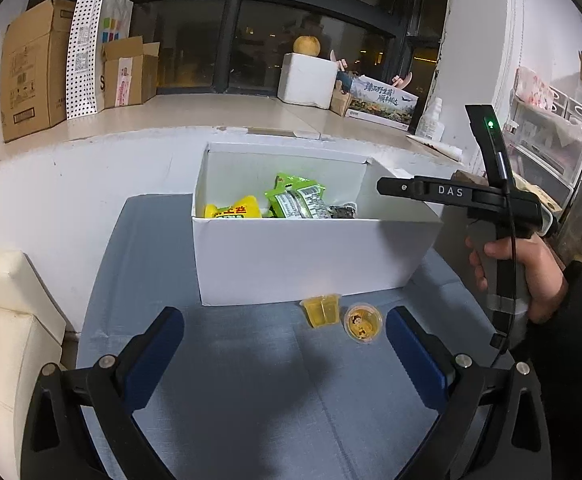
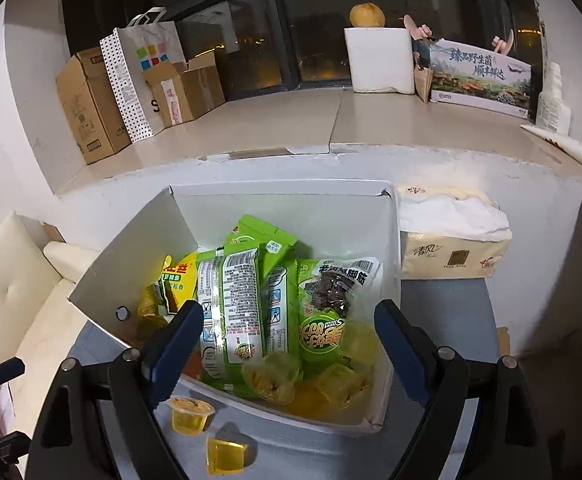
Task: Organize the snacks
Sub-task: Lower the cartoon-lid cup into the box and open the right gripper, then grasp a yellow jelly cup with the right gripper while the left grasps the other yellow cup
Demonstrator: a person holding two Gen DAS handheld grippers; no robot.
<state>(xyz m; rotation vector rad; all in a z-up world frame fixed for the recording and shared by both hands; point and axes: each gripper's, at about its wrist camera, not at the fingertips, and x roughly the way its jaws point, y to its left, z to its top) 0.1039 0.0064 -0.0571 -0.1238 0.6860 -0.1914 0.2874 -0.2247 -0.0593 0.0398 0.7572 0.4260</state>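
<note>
A white box [image 1: 291,260] stands on the blue-grey table [image 1: 251,392]. It holds green snack packets [image 2: 247,292], a yellow packet [image 2: 177,280] and several yellow jelly cups [image 2: 271,376]. Two jelly cups lie on the table in front of the box: one on its side [image 1: 322,312], one with its lid showing [image 1: 363,322]; they also show in the right wrist view [image 2: 190,414] [image 2: 225,456]. My left gripper [image 1: 285,344] is open and empty, low over the table before the cups. My right gripper [image 2: 289,340] is open and empty above the box.
A tissue pack [image 2: 451,232] sits right of the box. A cream sofa [image 1: 3,320] stands at the left. The windowsill behind holds cardboard boxes [image 1: 35,68], a dotted paper bag [image 1: 91,48] and a white foam box [image 1: 309,78].
</note>
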